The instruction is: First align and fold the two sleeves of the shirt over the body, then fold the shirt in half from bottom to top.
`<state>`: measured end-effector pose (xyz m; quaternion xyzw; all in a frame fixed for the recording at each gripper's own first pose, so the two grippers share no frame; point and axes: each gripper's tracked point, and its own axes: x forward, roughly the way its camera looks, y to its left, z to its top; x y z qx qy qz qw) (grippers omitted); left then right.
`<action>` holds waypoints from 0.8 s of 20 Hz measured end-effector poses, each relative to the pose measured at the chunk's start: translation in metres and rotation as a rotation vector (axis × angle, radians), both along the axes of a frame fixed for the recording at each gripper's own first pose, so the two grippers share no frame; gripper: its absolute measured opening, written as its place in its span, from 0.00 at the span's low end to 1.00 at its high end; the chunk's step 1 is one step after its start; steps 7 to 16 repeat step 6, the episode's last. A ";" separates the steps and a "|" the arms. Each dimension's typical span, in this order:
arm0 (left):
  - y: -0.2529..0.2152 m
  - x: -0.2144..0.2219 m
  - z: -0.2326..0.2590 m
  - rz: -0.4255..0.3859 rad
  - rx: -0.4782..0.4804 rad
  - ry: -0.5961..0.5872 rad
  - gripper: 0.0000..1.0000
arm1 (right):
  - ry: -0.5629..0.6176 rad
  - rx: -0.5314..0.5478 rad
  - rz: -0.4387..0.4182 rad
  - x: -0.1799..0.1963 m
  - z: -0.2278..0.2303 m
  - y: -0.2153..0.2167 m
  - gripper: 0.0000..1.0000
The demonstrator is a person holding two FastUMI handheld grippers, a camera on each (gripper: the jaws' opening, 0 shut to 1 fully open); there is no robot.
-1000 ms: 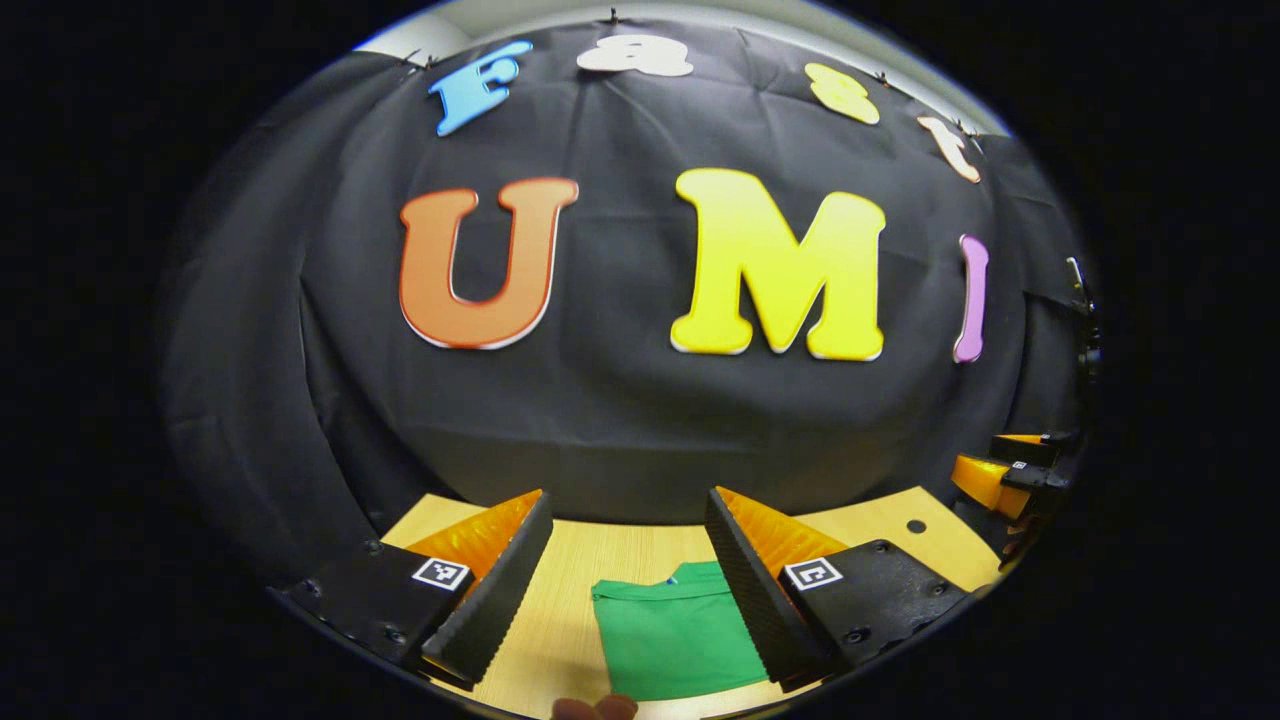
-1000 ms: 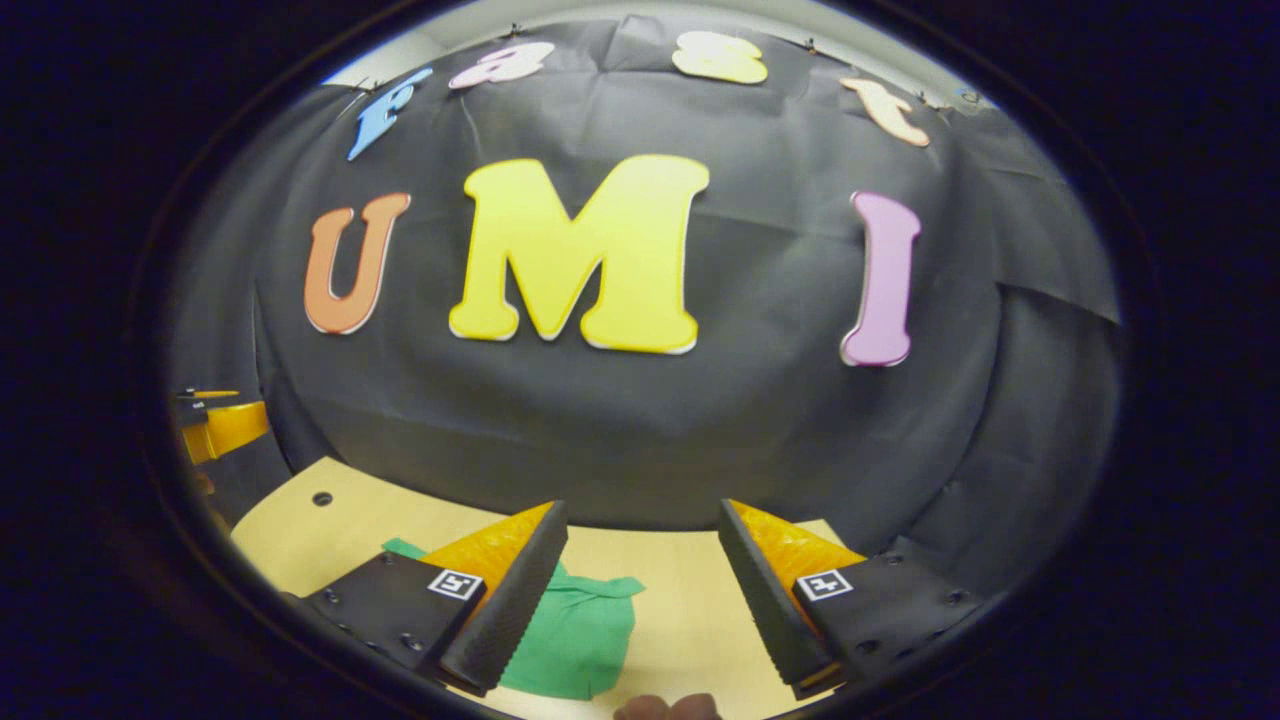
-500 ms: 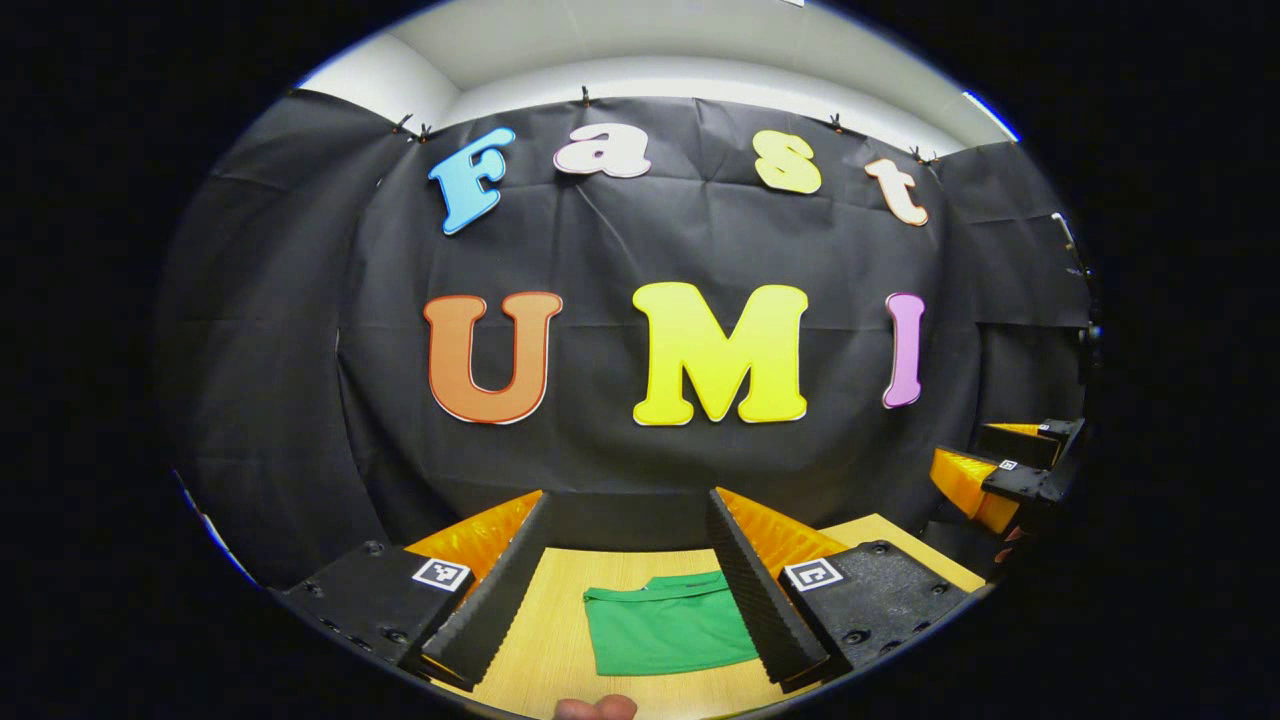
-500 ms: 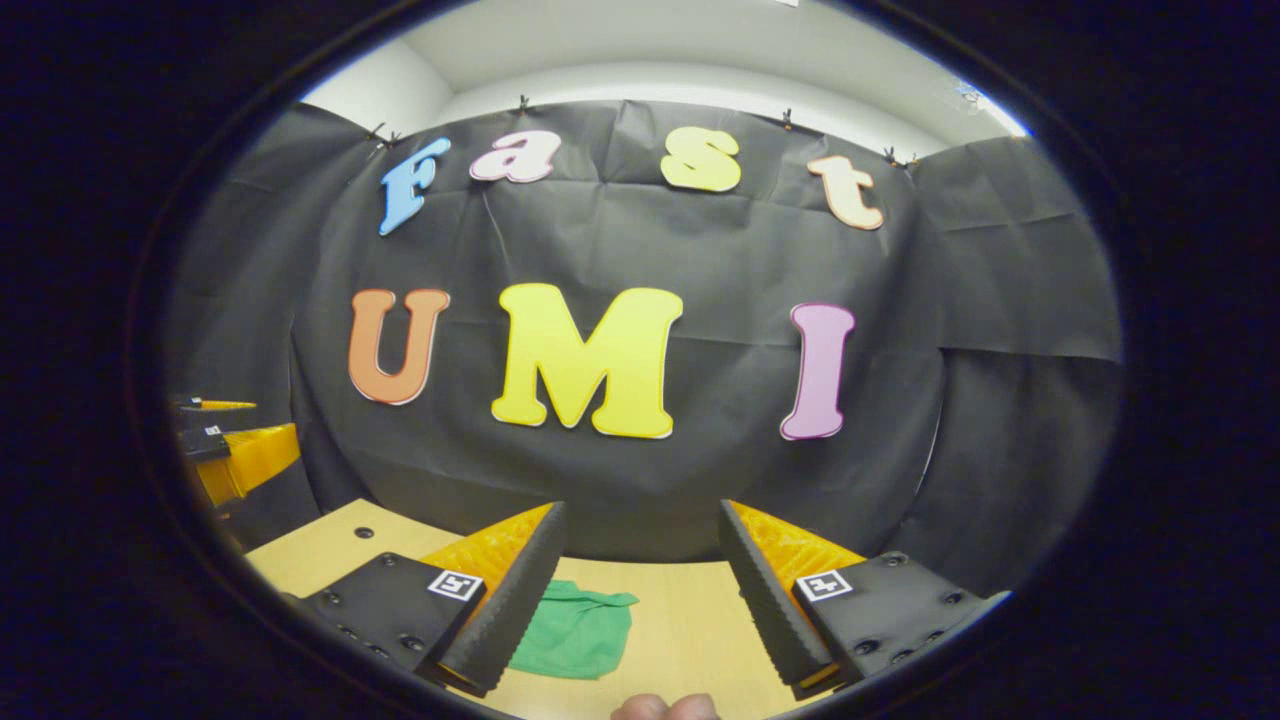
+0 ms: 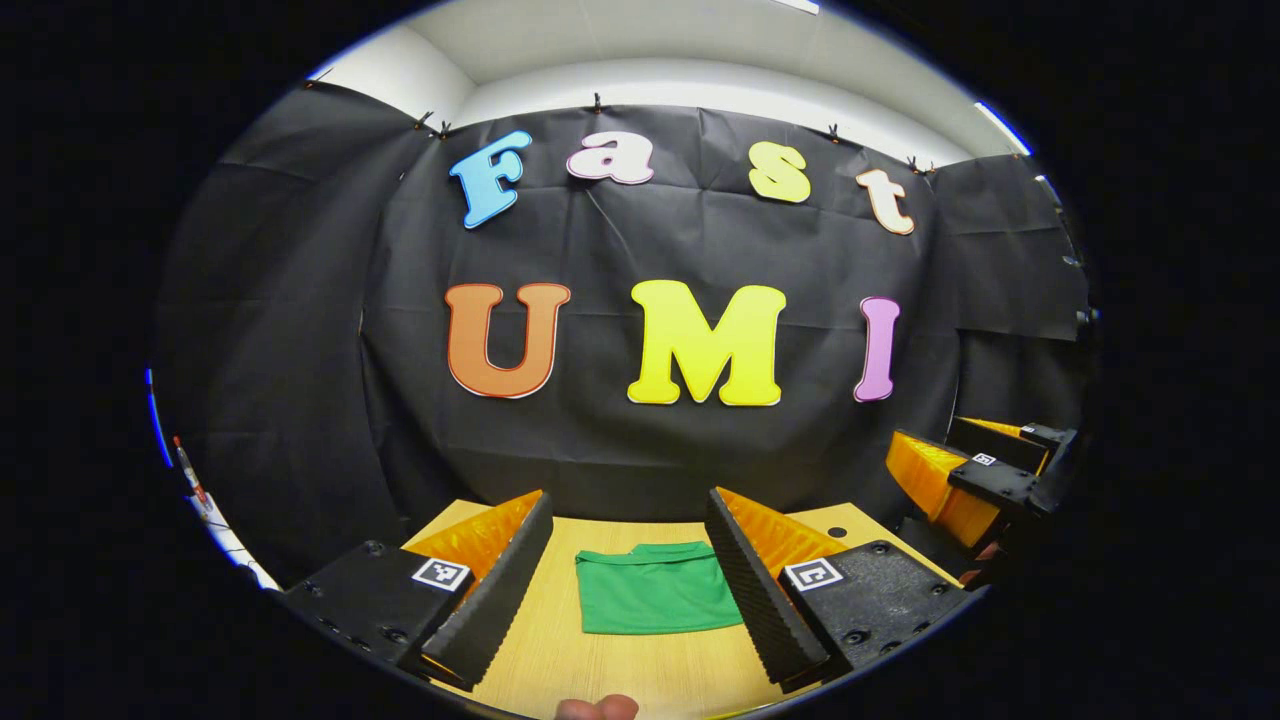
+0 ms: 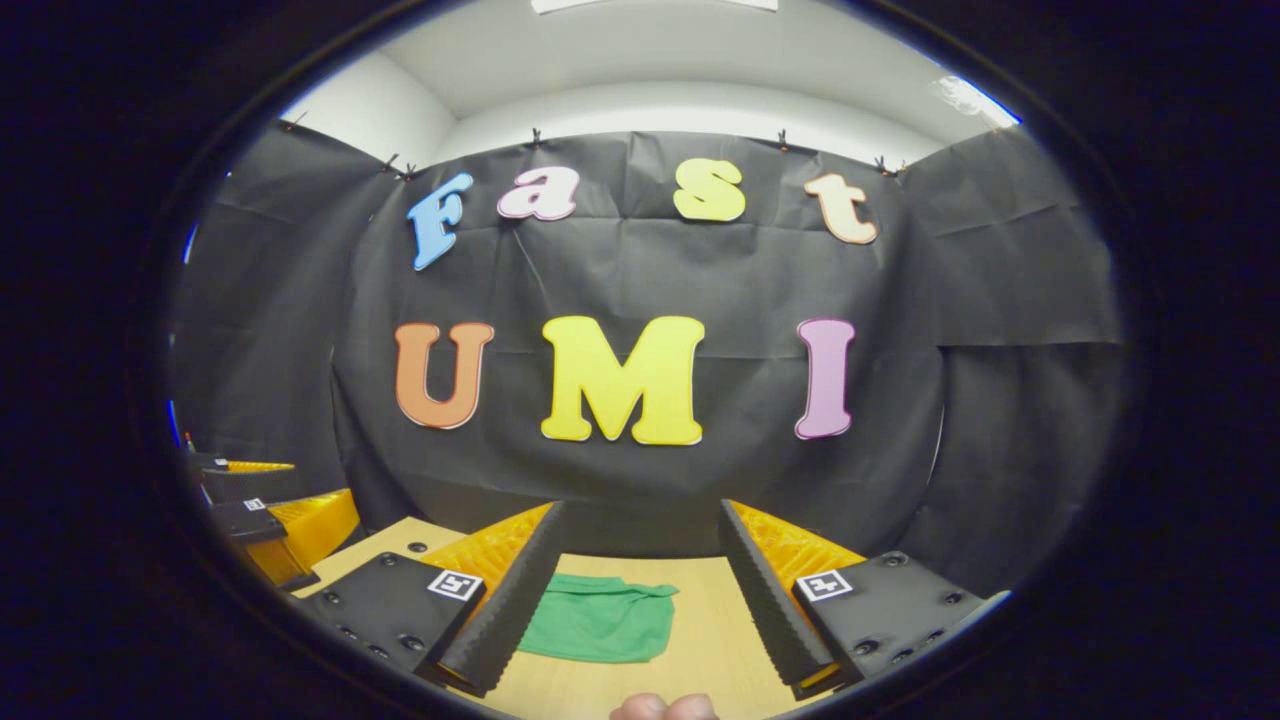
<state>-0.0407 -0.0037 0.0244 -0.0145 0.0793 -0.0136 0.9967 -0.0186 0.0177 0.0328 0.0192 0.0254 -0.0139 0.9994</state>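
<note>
Both tongs are spread wide and hold nothing. Left tongs (image 5: 628,580) hang above the near part of the worktop (image 5: 560,660), and between their fingers I see the shirt (image 5: 655,602), a green one, lying flat as a compact rectangle with no sleeve sticking out at either side. Right tongs (image 6: 640,590) are also raised above the worktop (image 6: 700,640), and here the shirt (image 6: 600,632) lies a little to the left of the gap, partly behind the left finger. In the left gripper view the right tongs (image 5: 975,475) appear at the far right edge, well apart from the cloth; in the right gripper view the left tongs (image 6: 265,505) appear at the far left edge. I judge that both folds are already made, because the cloth looks short and tidy, with the collar part at its far edge. The tongs are held high and away probably so that they do not disturb the folded cloth. What remains, as I judge, is only to keep clear of it; a careless low pass could drag an edge and open the fold.
</note>
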 end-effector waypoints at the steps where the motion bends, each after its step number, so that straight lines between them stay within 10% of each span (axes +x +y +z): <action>1: -0.001 -0.003 0.002 -0.002 -0.006 -0.006 0.98 | -0.004 -0.009 0.003 -0.006 0.000 0.003 0.98; 16: 0.004 -0.008 0.014 0.000 0.002 -0.032 0.89 | -0.036 -0.036 0.038 -0.016 0.012 0.021 0.98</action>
